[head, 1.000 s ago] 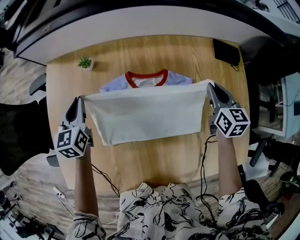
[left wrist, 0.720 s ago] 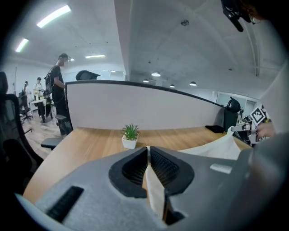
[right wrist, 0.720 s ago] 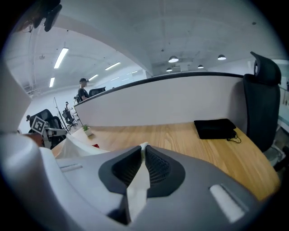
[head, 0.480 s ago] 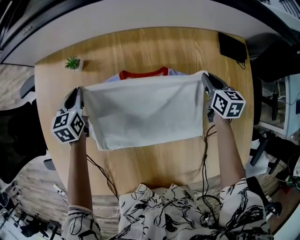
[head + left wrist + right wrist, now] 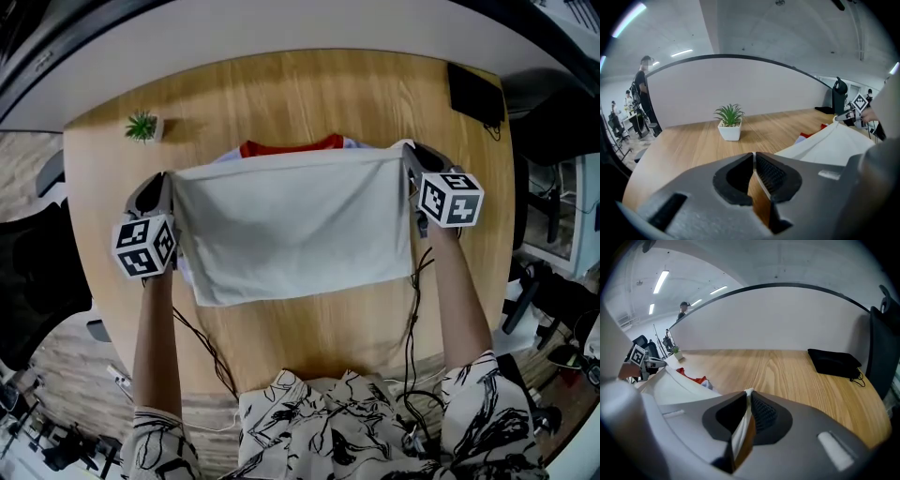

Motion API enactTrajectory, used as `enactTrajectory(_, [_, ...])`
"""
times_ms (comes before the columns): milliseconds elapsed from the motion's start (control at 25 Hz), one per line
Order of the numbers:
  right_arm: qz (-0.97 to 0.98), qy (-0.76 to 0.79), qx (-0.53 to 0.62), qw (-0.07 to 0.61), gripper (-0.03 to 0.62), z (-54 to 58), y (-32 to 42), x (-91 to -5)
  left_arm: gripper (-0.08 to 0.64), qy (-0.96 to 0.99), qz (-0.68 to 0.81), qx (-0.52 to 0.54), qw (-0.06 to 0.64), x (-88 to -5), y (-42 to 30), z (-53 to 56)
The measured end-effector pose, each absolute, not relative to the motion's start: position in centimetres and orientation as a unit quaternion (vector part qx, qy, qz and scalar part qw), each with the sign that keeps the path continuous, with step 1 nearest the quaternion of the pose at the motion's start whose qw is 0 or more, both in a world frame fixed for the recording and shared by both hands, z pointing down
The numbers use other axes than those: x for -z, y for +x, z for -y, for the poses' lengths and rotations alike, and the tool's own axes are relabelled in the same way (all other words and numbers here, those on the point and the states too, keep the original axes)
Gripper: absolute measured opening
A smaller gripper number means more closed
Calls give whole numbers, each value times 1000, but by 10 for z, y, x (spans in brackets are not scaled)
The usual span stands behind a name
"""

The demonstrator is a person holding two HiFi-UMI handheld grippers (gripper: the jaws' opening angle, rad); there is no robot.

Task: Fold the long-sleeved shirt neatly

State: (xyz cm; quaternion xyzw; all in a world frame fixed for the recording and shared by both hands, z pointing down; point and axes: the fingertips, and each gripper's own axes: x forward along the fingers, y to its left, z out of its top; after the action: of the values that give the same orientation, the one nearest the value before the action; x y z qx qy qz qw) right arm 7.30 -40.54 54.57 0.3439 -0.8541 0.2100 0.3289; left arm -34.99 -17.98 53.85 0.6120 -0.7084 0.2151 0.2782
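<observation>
Bare wood of the table (image 5: 281, 94) runs across the top of the head view, between the shirt (image 5: 291, 225) and the curved partition (image 5: 281, 37), with room to pass. A small potted plant (image 5: 142, 126) at upper left and a black pouch (image 5: 476, 92) at upper right narrow that strip. The shirt, pinched at its top corners by the left gripper (image 5: 167, 180) and right gripper (image 5: 409, 152), blocks the middle. Below it the wood is open, crossed by cables (image 5: 200, 345) at lower left and lower right.

A pale wooden tabletop (image 5: 300, 89) with a curved far edge is backed by a curved white partition (image 5: 759, 86). At the tabletop's far left stands a small potted plant (image 5: 142, 127); at its far right lies a black pouch (image 5: 473, 92). Strip lights (image 5: 661, 281) glow overhead.
</observation>
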Motion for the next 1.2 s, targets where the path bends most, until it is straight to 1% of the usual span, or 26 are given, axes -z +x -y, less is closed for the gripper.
enactTrajectory(120, [851,343,-209,337,48,406,72,-552,29,610,708,-227,275,-544,-349,180])
enactTrajectory(160, [850,343,-209,339,52,406,72,-554,37,610,707,-237,269,-546,-350,180])
enactTrajectory(200, [850,343,-211,339,68,407,72,-554,64,610,706,-247,260,-546,-350,180])
enactTrajectory(280, [856,338,-218,326,140,410,74,-550,146,618,705,-251,242,-542,-352,179])
enactTrajectory(400, [885,305,-198,289,241,414,77,-530,212,656,692,-221,203,-520,-351,180])
enactTrajectory(480, [911,257,-145,288,249,411,72,-518,212,695,666,-222,158,-503,-343,184])
enactTrajectory(560, [923,202,-75,318,273,404,65,-514,219,724,628,-258,120,-497,-331,188])
enactTrajectory(800, [898,53,127,417,298,375,28,-531,219,772,453,-445,22,-530,-296,185])
enactTrajectory(880, [887,29,171,429,298,373,18,-533,218,768,417,-486,2,-538,-300,181])
enactTrajectory(960, [886,13,179,427,296,372,9,-532,216,765,401,-504,-1,-540,-306,181])
enactTrajectory(1040, [884,-4,177,432,273,370,3,-535,177,762,391,-517,-4,-543,-312,181])
enactTrajectory(1120, [882,-16,170,440,228,369,1,-542,106,761,387,-520,2,-547,-316,182])
enactTrajectory(1200, [880,-19,161,446,208,369,1,-548,68,762,395,-513,11,-549,-320,186])
